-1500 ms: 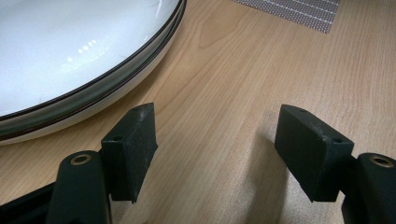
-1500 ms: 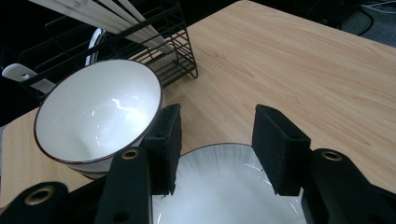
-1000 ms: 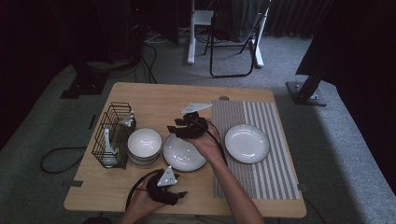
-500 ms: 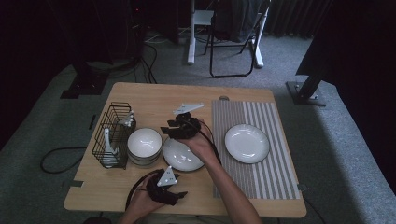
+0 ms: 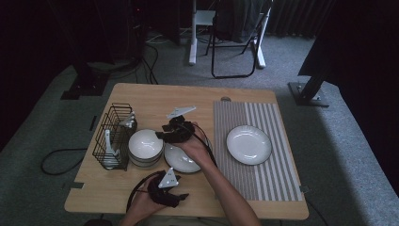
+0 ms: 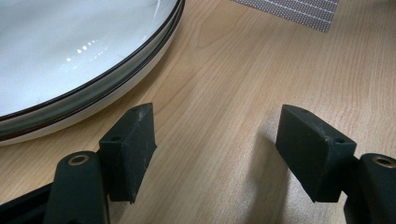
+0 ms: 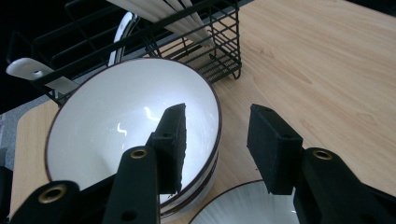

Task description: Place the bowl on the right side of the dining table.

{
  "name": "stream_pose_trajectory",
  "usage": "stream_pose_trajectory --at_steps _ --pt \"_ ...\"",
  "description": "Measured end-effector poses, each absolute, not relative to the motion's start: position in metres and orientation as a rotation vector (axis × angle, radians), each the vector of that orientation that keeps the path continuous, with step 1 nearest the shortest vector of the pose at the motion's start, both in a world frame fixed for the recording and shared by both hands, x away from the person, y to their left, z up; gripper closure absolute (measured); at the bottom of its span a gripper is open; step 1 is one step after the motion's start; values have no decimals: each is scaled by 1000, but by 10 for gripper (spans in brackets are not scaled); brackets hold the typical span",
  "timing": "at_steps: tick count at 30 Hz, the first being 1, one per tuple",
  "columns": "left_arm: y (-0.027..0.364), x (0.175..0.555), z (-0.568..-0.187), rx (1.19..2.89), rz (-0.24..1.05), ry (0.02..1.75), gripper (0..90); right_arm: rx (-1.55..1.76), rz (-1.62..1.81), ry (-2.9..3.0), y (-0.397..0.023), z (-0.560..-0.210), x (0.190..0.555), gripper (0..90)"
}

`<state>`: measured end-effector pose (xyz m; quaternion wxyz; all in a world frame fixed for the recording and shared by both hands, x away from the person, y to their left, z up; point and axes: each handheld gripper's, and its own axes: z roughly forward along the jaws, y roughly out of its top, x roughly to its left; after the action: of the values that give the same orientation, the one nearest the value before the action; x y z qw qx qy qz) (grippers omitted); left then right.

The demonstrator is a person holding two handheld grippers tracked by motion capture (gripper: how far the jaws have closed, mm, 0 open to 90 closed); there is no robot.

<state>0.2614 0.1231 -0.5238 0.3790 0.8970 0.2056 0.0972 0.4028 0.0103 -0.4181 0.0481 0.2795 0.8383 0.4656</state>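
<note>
left tool [image 5: 181,197]: nearest, low on the surface [image 5: 235,99], jaws apart, nothing between them; in the left gripper view they stand over bare wood
plate stack [image 6: 70,51]: just ahead-left of the left tool, white, thin dark rim, two rims visible, one plate on another
right tool [image 7: 215,140]: jaws half apart and released, gripping nothing; one jaw over the bowl's inside, the other outside its rim; touching or not, cannot tell
bowl stack [image 7: 126,121]: straight ahead of the right tool, white, glossy, round, deep, dark-brown rim line, stacked on more bowls
wire rack [image 7: 154,37]: black, just beyond the bowls, white spoon handles stick out
striped mat [image 5: 256,141]: well right of the right tool, lone white plate [image 5: 249,144] on it
</note>
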Motion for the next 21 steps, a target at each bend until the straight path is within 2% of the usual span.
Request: stream_pose_trajectory --at_steps 14,21 --pt "123 261 -524 2294 248 523 287 946 1372 2627 27 -437 415 707" --pt "123 261 -524 2294 248 523 287 964 1341 2662 38 -445 417 725"
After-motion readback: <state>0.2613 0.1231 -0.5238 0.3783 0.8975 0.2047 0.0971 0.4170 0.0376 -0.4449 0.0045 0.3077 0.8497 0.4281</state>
